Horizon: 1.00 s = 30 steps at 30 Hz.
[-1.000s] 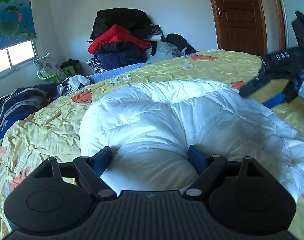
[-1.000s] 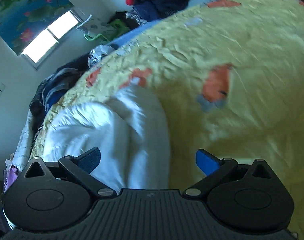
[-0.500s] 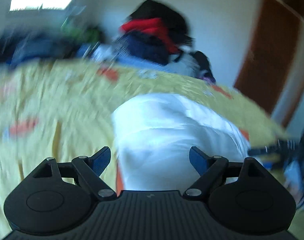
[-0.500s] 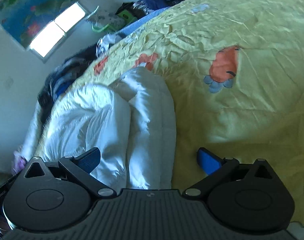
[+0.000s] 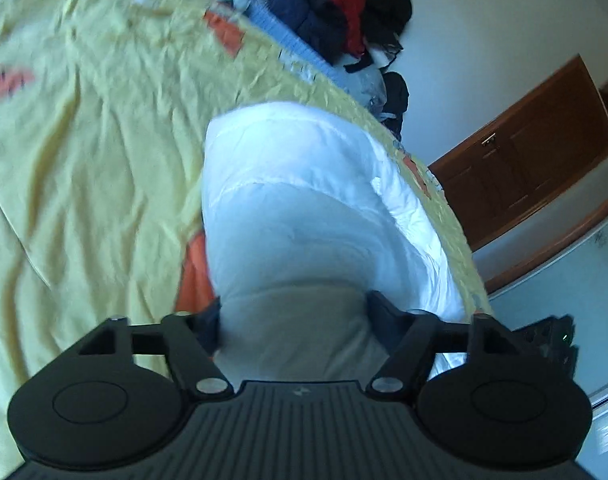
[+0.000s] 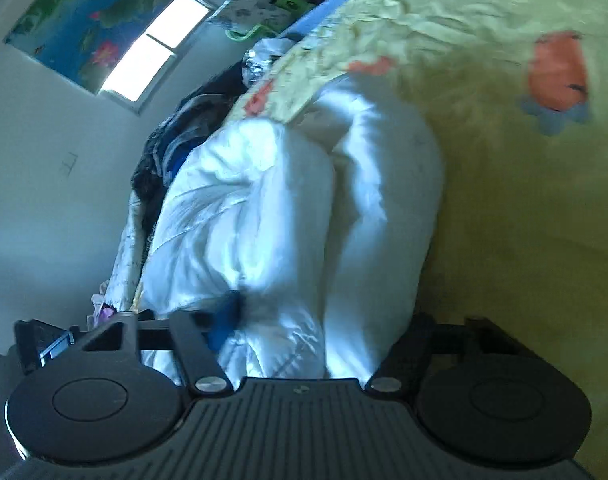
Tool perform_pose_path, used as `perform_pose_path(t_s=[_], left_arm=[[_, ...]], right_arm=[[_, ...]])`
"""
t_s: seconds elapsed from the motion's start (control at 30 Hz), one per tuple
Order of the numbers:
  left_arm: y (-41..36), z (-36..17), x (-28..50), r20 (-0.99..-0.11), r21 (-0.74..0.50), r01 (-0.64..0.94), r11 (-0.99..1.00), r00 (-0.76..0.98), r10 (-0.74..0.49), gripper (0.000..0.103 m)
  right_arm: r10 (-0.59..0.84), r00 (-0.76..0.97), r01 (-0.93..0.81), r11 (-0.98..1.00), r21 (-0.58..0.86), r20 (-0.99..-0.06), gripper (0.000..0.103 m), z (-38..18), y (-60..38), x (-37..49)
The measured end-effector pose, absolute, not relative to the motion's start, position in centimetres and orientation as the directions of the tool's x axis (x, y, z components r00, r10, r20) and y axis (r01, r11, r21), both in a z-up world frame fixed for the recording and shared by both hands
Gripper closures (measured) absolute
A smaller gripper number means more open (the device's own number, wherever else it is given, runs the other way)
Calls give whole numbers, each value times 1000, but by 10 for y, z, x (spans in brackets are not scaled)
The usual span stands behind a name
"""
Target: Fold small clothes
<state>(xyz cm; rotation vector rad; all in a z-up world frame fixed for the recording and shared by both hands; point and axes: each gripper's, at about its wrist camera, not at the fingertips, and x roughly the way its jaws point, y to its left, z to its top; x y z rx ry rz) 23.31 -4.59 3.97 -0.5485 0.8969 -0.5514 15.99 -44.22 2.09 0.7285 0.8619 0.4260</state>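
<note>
Our left gripper [image 5: 294, 320] straddles the near edge of the puffy white quilted jacket [image 5: 304, 208], jaws wide against it. Our right gripper [image 6: 323, 324] does likewise. The jacket lies on the yellow bedsheet [image 5: 84, 140], with bare sheet at nine o'clock.

A yellow bedspread [image 5: 84, 152] with orange printed patches covers the bed; it is wrinkled throughout. At the far edge of the bed lies a pile of clothes [image 5: 335, 8] in red, black and navy, against a white wall. A brown wooden door [image 5: 535, 148] with a metal handle stands to the right of the pile. In the right wrist view, a window [image 6: 152, 52] sits below a blue floral blind [image 6: 84, 16]. Dark garments [image 6: 176, 136] are heaped beside the bed beneath the window.
</note>
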Motion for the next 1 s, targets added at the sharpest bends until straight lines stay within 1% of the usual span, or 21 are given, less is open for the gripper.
perform_pose_path(t_s=[0.03,0.07,0.2,0.27,0.33,0.37,0.4,0.43,0.53,0.57,0.6,0.63,0.67,0.73,0.8,0.83,0.87,0.93,0.97,1.0], left_arm=[[-42,45,232,-574,-634,210,744,517,-635,34],[-35,49,231,-582,-625,204,753,521,-624,34],[1,62,217,-604,-594,196,780,532,-594,34],[19,61,212,-616,-577,181,796,543,-570,34],[30,53,211,-628,-566,155,809,555,-546,31],[34,47,211,-627,-567,144,811,564,-538,24],[38,42,209,-626,-570,126,812,574,-528,14],[40,40,207,-625,-576,102,811,585,-517,12],[49,41,189,-570,-637,109,763,601,-561,12],[52,41,183,-550,-656,120,745,601,-581,11],[57,41,175,-537,-671,124,731,599,-594,8],[62,39,169,-528,-692,117,713,592,-609,7],[65,36,165,-519,-717,104,689,581,-628,6],[69,26,157,-509,-759,77,646,549,-663,6],[67,20,155,-510,-771,75,632,523,-683,6],[64,18,155,-509,-770,81,632,519,-687,6],[61,18,156,-512,-766,88,637,517,-686,7],[57,19,159,-527,-747,99,657,516,-676,17],[56,21,162,-534,-737,107,668,513,-672,26],[57,23,165,-535,-728,119,675,516,-669,33]], right_arm=[[613,587,-66,688,723,-529,50,24,-436,161],[624,580,-84,686,723,-524,51,27,-428,163],[690,519,-149,654,742,-504,51,33,-391,167],[720,484,-174,636,751,-497,51,34,-373,168],[726,467,-189,639,746,-504,52,29,-358,168],[723,468,-185,642,744,-508,48,25,-354,169],[719,471,-175,644,745,-511,45,22,-352,170],[720,472,-152,635,758,-509,36,19,-352,171],[728,475,-83,597,798,-495,29,19,-362,165],[723,484,-75,596,799,-493,20,23,-368,159],[715,503,-77,597,799,-486,17,28,-376,151],[706,519,-81,601,795,-481,10,32,-384,144],[706,522,-83,600,796,-478,8,34,-391,137],[707,501,-81,613,786,-499,8,35,-399,124],[710,463,-73,627,776,-530,10,33,-398,117],[722,435,-77,625,777,-537,18,31,-394,116],[739,412,-85,614,785,-533,28,28,-389,117],[758,386,-97,601,793,-526,40,24,-376,119],[760,383,-123,605,786,-525,48,25,-368,120],[763,381,-157,611,776,-523,52,27,-360,122]])
